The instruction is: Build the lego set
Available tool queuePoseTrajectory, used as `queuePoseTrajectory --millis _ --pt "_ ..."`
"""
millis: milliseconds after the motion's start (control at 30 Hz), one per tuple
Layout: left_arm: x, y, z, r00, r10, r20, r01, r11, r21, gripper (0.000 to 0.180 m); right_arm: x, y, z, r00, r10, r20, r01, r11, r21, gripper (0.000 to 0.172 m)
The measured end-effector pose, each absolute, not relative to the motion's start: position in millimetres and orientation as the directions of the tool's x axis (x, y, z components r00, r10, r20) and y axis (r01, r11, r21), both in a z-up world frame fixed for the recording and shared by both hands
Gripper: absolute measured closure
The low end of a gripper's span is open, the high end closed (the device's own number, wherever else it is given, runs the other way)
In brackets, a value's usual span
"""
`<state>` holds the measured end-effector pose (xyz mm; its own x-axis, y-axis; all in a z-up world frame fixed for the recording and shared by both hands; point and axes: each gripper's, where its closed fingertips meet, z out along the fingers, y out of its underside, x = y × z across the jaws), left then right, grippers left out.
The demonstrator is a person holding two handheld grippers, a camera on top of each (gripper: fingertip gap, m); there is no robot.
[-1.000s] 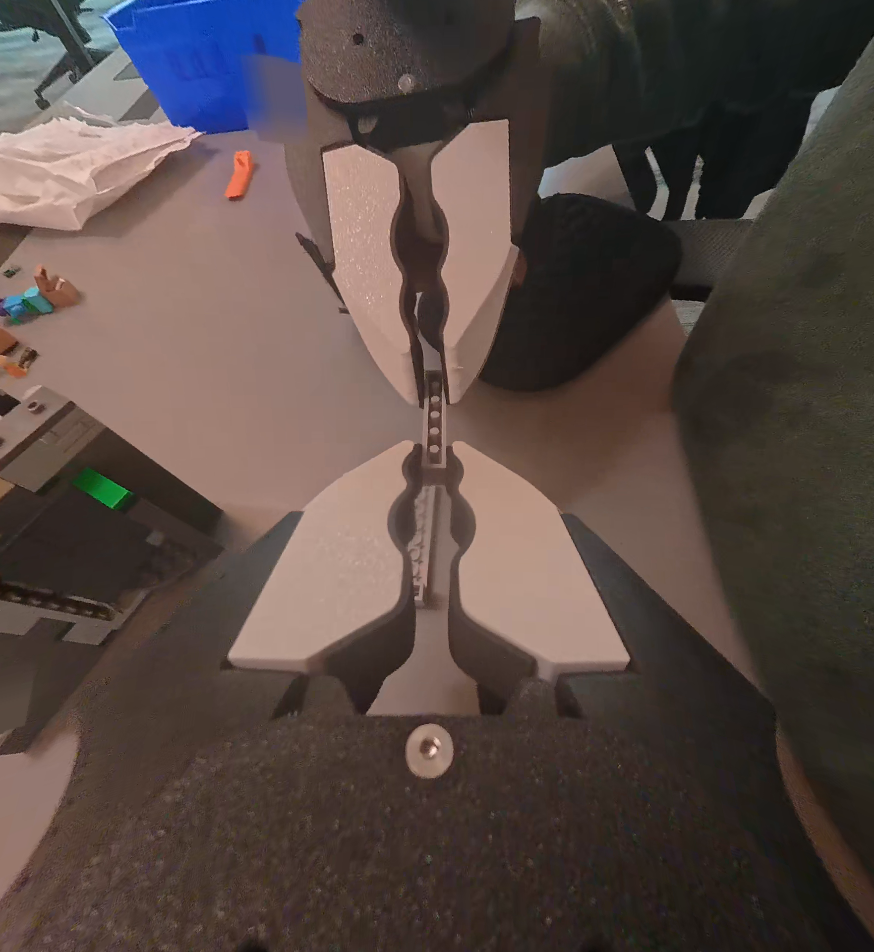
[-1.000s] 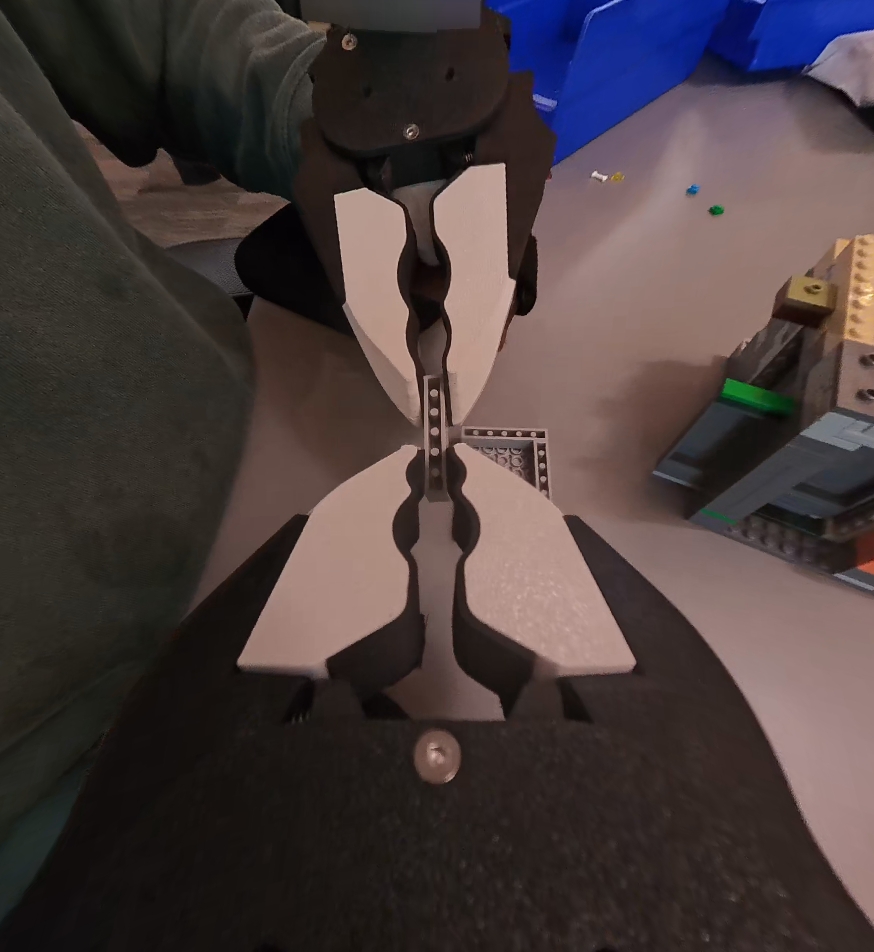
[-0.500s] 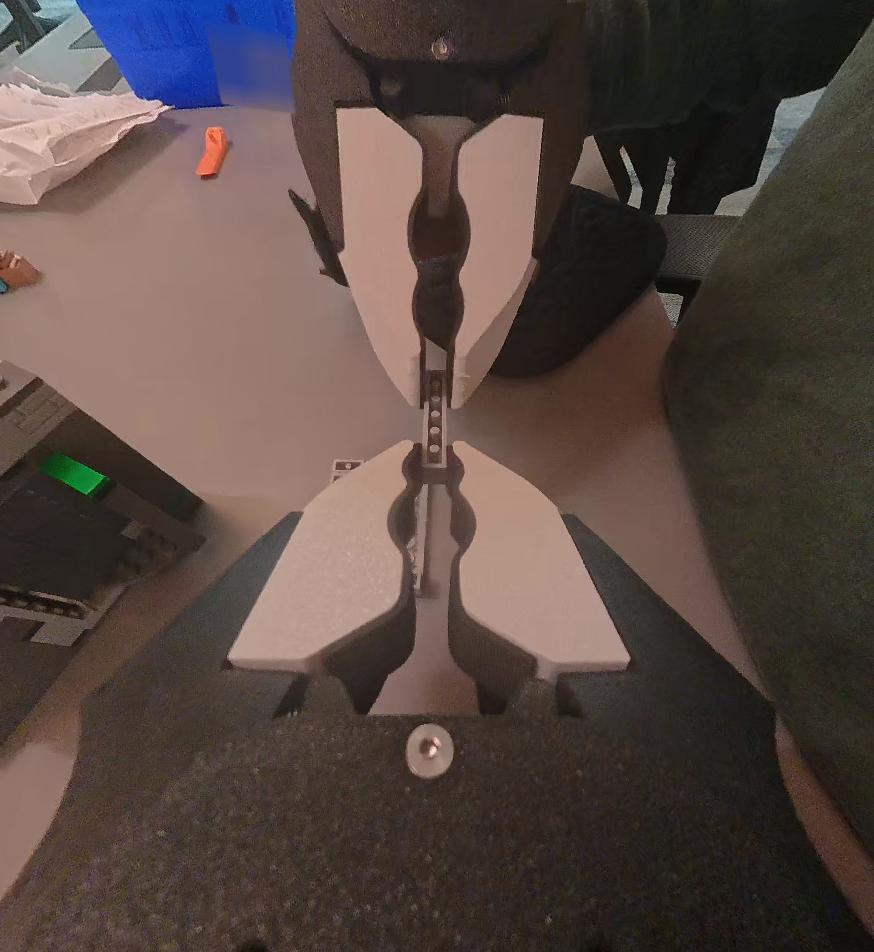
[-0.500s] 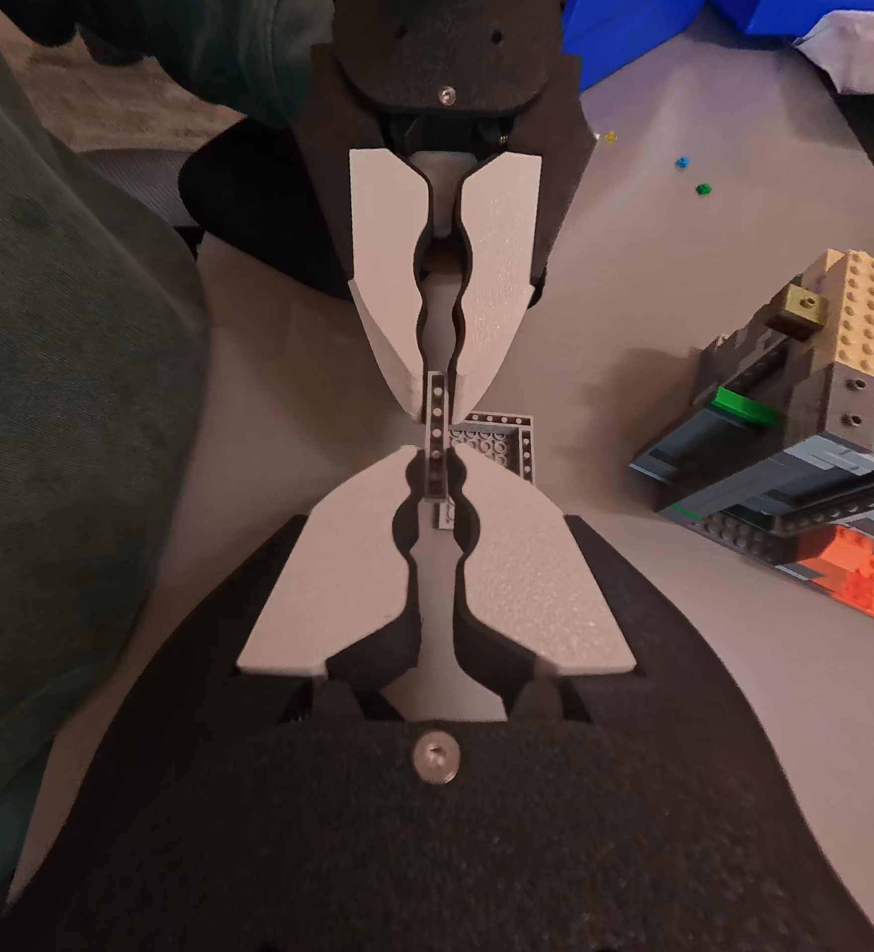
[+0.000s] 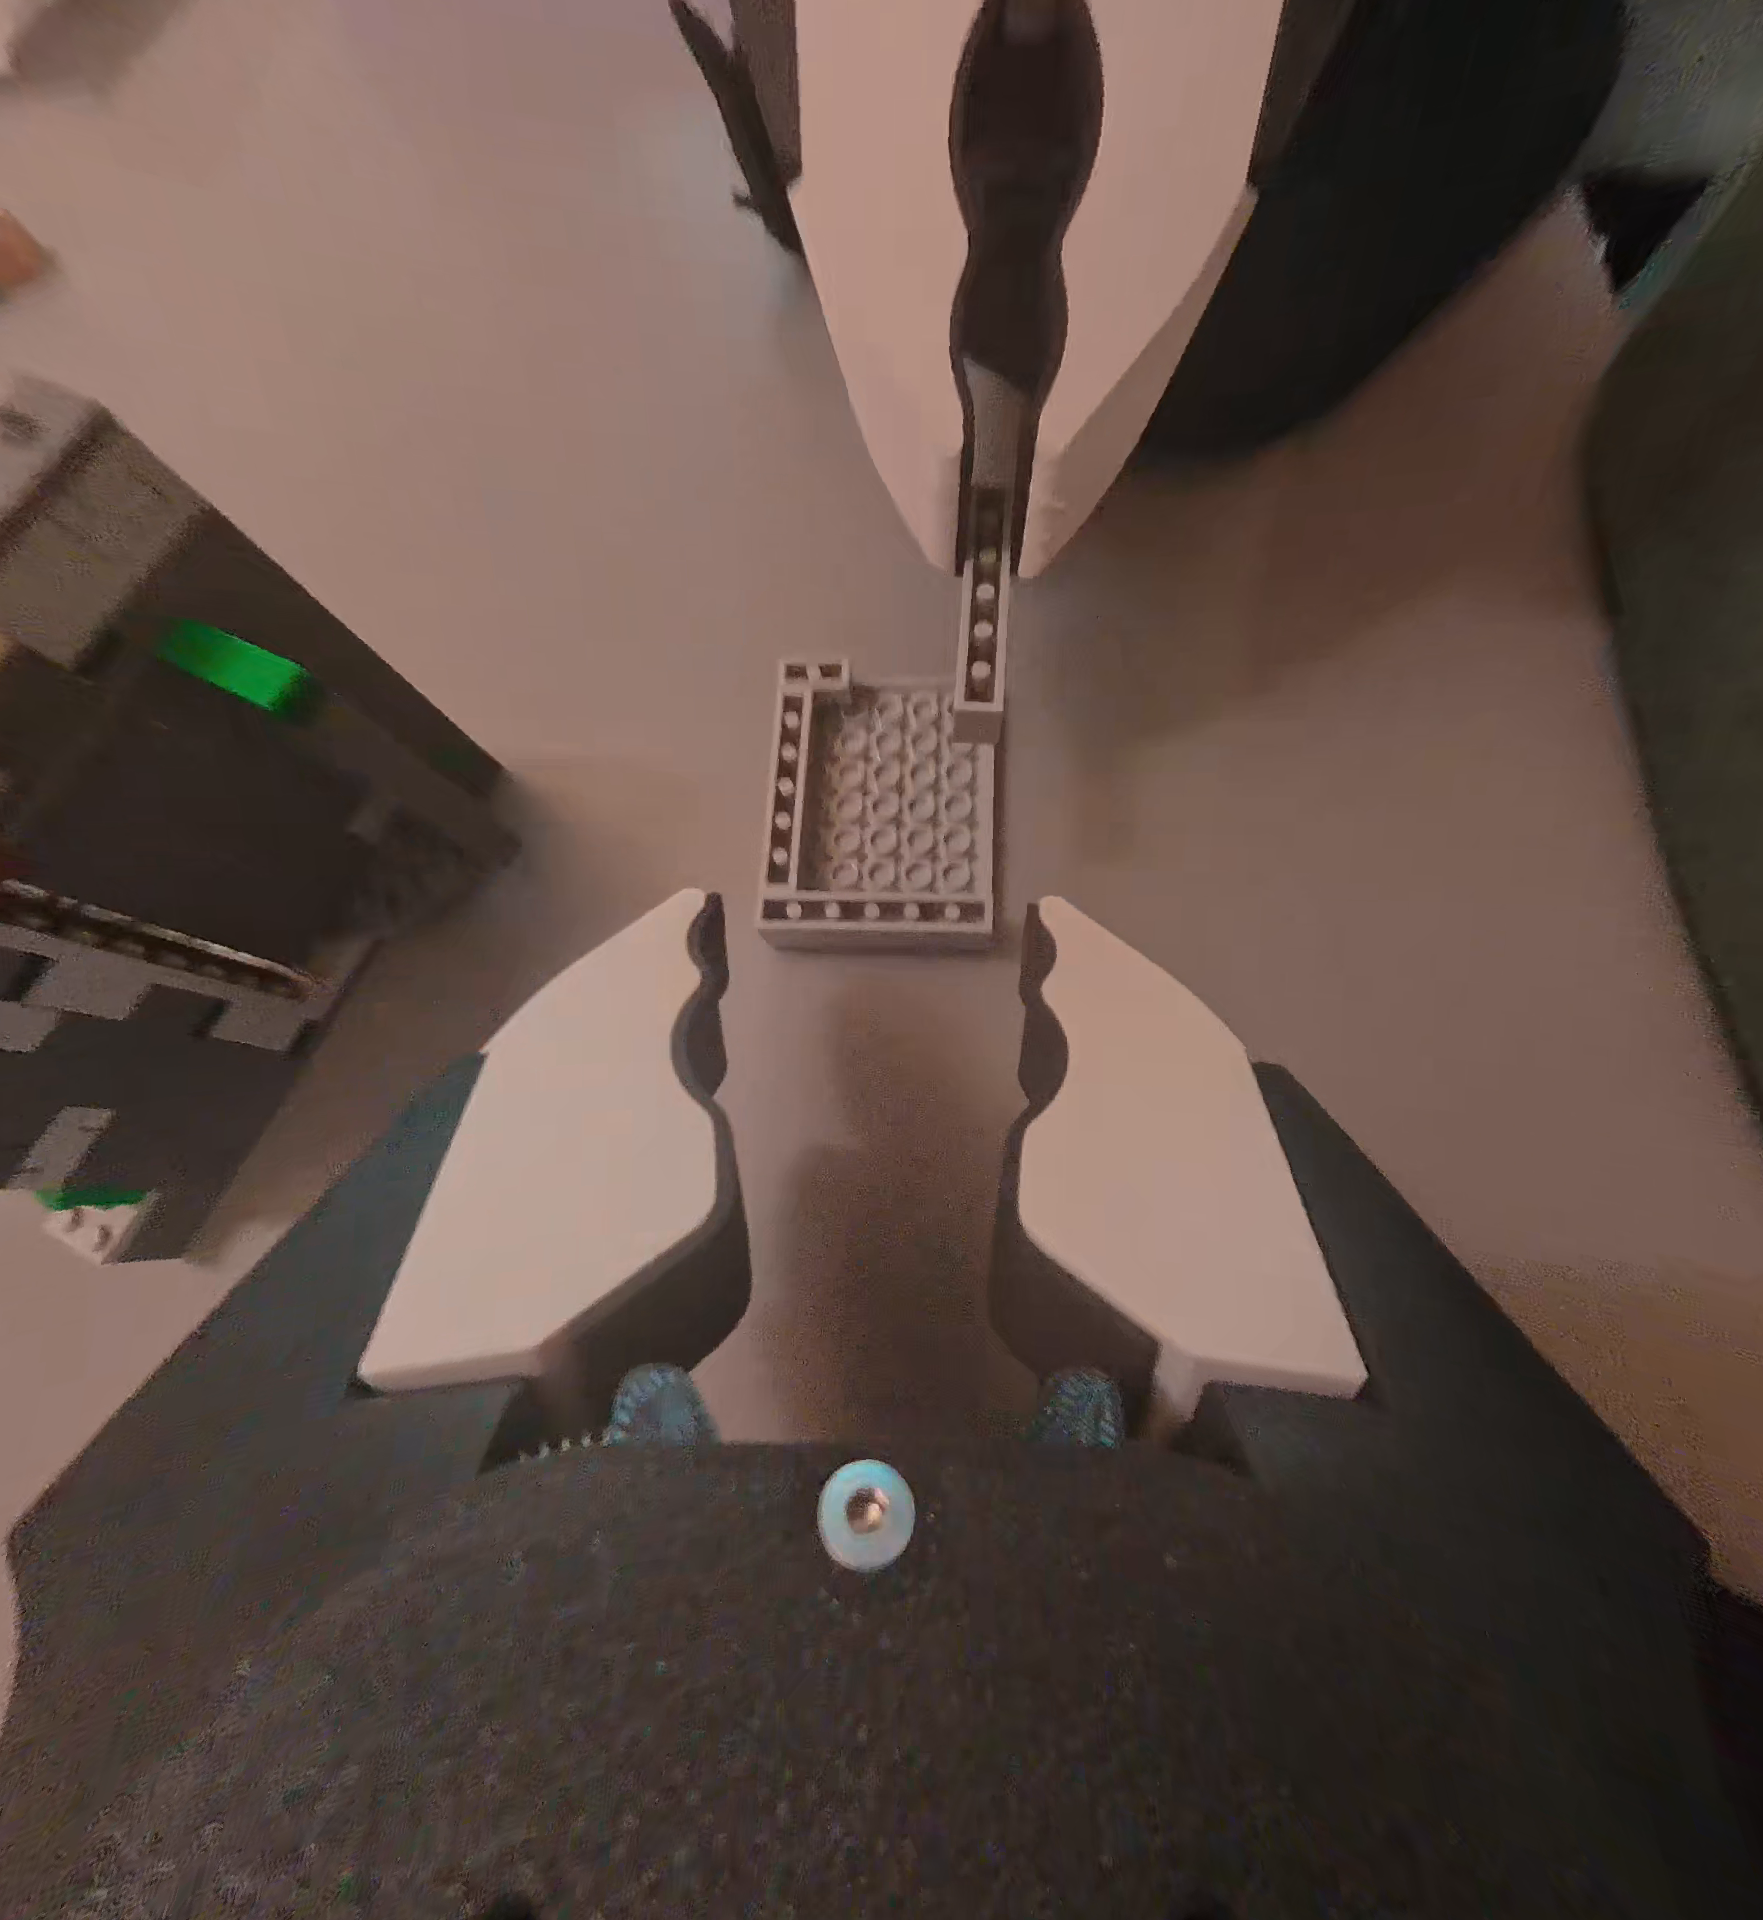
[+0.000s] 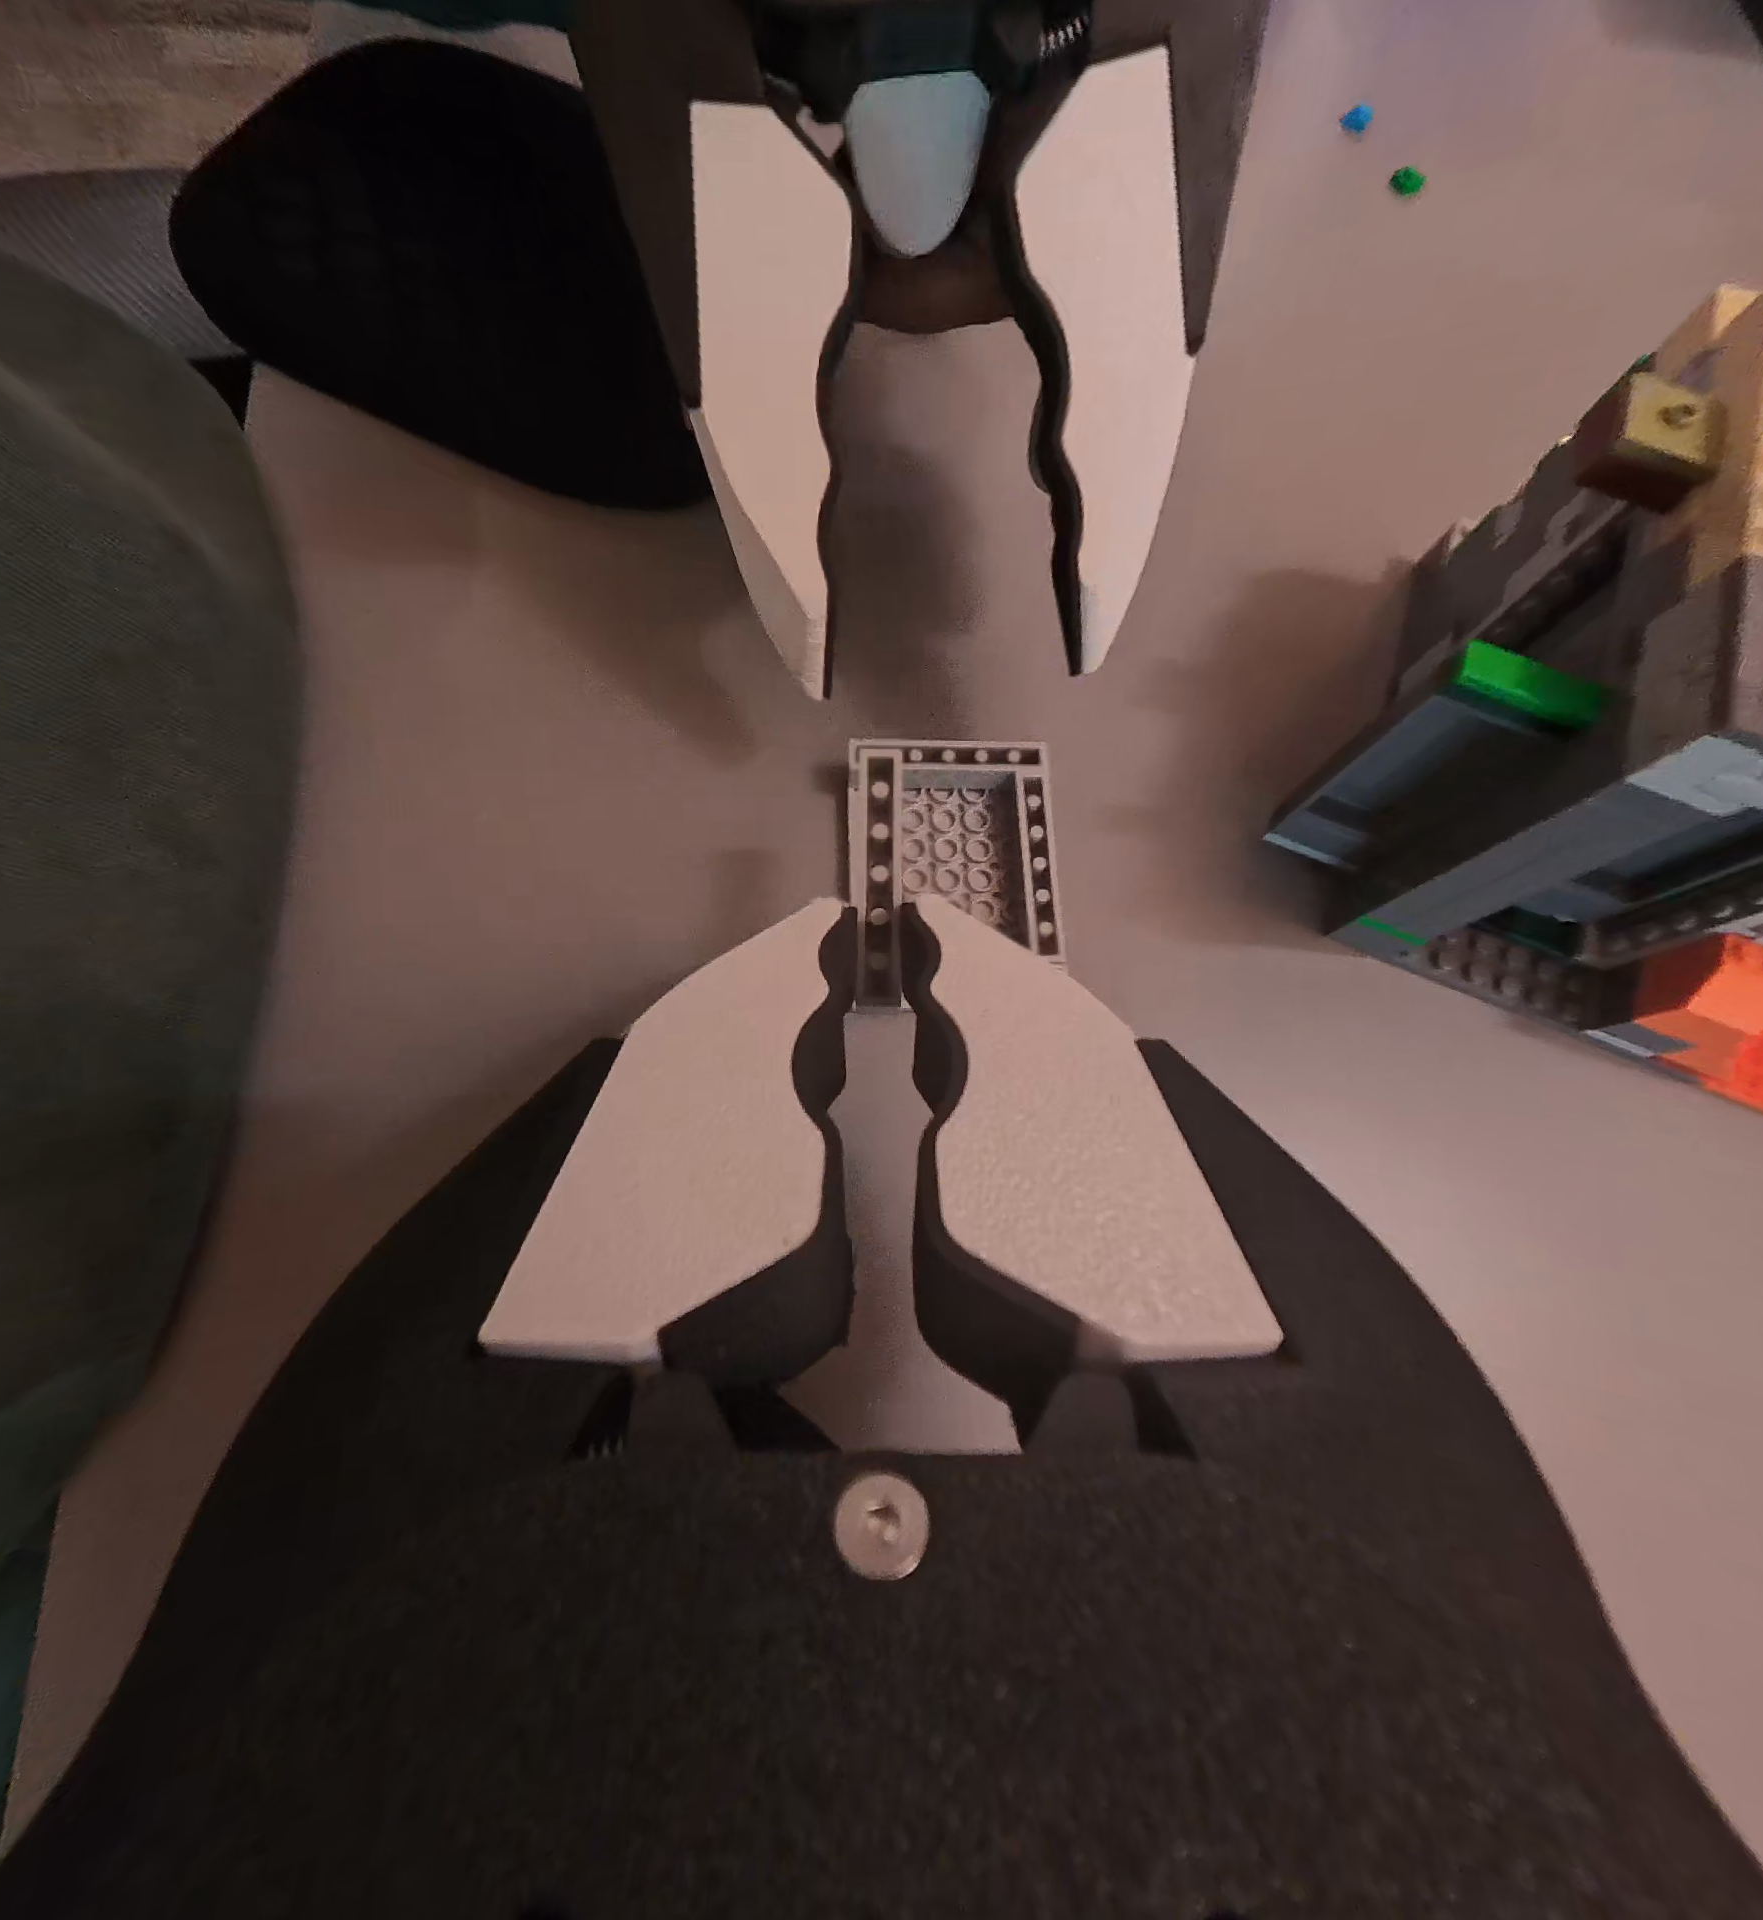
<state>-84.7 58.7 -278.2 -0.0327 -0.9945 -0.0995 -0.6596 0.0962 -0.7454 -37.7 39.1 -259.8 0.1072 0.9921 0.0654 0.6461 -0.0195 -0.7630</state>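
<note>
From my left gripper: walled baseplate on the table just ahead; right gripper opposite, beyond it, clamping a long brick over the plate's right edge; big brick build off to the left; my sleeve far right.

— What does everything sit on?
— A plain grey table, smooth and matte, under dim, warm light that throws soft shadows

— Any furniture around it?
— A black chair seat sits just beyond the table's far edge, with pale carpeted floor behind it

— Walls or windows?
— Can't tell; the views stay low over the table, and the edges are blurred
</note>
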Motion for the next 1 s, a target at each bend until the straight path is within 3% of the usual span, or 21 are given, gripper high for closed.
queuePoseTrajectory --millis 300,1000 --pt "-77.0 61.6 -304.4 -0.084 -0.993 -0.084 -0.727 0.119 -0.676 0.127 -50.0 38.3 -288.4 0.080 0.995 0.065 0.710 -0.011 -0.704 0.164" --pt "-74.8 58.0 -304.4 -0.048 -0.994 -0.095 -0.711 0.101 -0.696 0.129 -52.6 37.4 -297.7 0.032 0.998 0.057 0.749 0.013 -0.663 0.163"
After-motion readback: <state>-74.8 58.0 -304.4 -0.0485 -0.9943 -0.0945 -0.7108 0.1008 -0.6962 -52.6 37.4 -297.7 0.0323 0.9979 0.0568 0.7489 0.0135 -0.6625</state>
